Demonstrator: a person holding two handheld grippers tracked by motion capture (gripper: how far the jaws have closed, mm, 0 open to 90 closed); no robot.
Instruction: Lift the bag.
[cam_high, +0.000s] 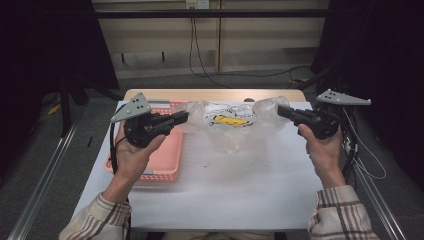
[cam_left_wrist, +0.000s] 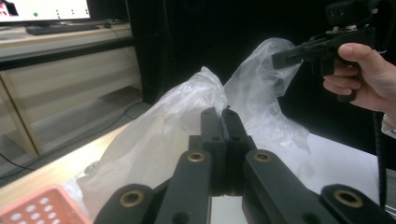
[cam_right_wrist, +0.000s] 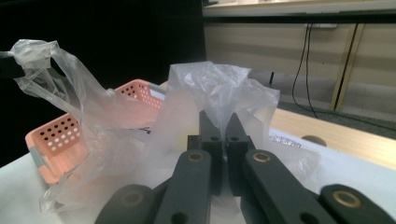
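Here the relation that counts is that the thin clear plastic bag (cam_high: 231, 122) hangs stretched between the two tongs, its long axis running across the table from one hand to the other, so neither hand is nearer: each has an end. Starting at the left, the left gripper (cam_high: 184, 118) is clenched on the bag's left handle; in the left gripper view its black jaws meet with film pinched between them (cam_left_wrist: 205, 100). It hovers over the far corner of the salmon-pink perforated plastic basket (cam_high: 165, 160). In the middle the bag sags toward the white tabletop (cam_high: 225, 195), with something yellow (cam_high: 231, 120) showing through it. At the right, the right gripper (cam_high: 281, 111) is likewise clamped on the other handle (cam_right_wrist: 219, 88). My judgement is that the next move depends on both ends staying level.
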